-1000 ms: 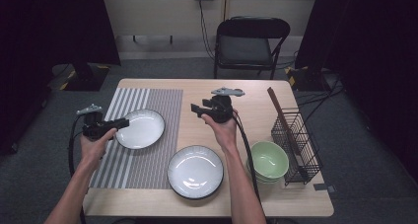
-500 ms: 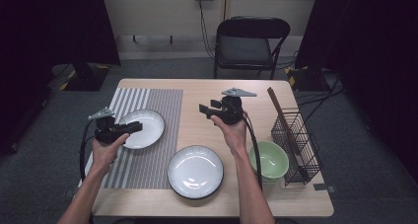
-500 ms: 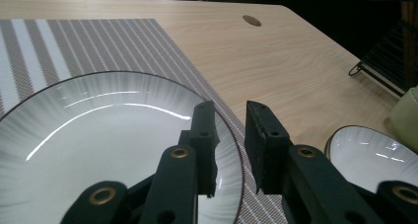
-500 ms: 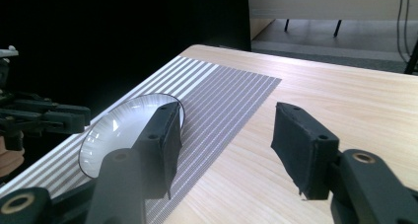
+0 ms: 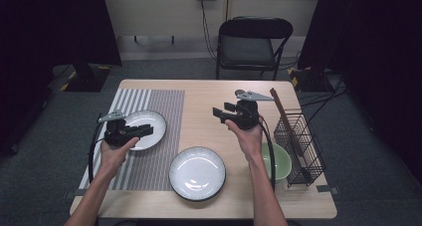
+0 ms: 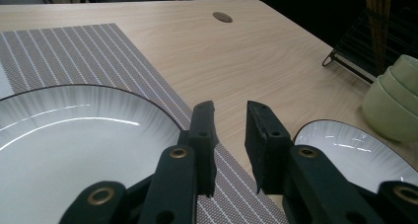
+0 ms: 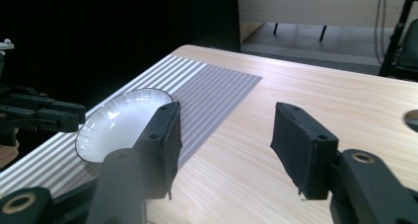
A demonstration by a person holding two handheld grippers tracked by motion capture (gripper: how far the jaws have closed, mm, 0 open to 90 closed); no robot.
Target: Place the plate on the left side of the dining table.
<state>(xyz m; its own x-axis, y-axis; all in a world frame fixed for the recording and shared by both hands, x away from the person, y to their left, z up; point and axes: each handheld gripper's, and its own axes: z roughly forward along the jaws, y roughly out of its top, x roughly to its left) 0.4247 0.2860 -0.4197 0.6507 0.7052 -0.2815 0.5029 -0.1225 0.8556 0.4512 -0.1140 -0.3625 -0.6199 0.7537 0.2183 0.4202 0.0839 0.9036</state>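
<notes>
White plate (image 5: 149,126) on striped mat, just under left hand-held gripper (image 5: 145,132), jaws slightly parted, grasping nothing

Overhead view faces forward; both close tong-mounted cameras share the left plate (image 5: 144,129).

Glossy white glazed plates (image 5: 144,128) (image 5: 197,172) catch overhead light on a matt, pale wood-grain table (image 5: 209,94); the striped placemat (image 6: 74,56) looks woven, the rack (image 5: 298,144) thin black wire, the green bowls (image 6: 394,103) possibly ceramic.
</notes>
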